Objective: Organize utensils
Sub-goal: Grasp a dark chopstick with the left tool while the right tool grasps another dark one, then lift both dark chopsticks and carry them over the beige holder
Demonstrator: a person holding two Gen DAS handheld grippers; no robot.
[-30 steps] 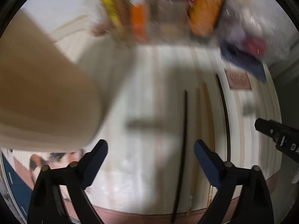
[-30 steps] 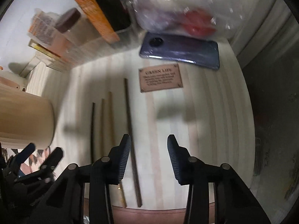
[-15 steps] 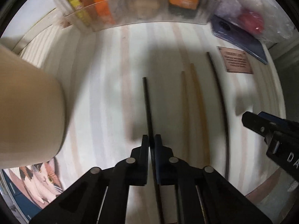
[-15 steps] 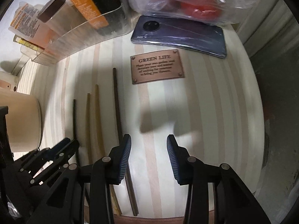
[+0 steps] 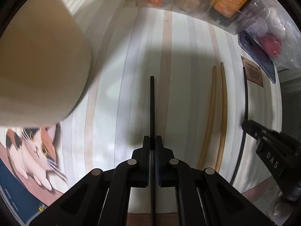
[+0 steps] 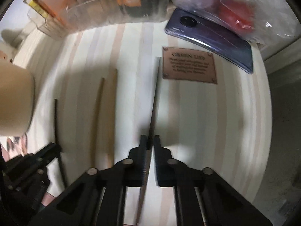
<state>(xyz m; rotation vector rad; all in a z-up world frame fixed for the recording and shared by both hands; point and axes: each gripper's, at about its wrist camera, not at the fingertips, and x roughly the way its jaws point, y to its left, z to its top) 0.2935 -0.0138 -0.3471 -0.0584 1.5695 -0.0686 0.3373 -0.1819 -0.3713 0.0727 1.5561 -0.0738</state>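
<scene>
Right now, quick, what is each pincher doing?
Left gripper: closed on a black chopstick.
Right gripper: just closed on the dark chopstick beside the brown plaque.

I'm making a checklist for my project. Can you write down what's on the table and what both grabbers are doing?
Surface: pale striped wooden tabletop.
Job's things: four chopsticks; two dark, two light wooden chopsticks lying side by side.
Clutter: beige cup, phone, brown plaque, clear bin, plastic bag, cat picture.
Grippers: left gripper shut on black chopstick; right gripper just closed on dark brown chopstick.
Cables: nothing seen.
Surroundings: nothing seen clearly.
</scene>
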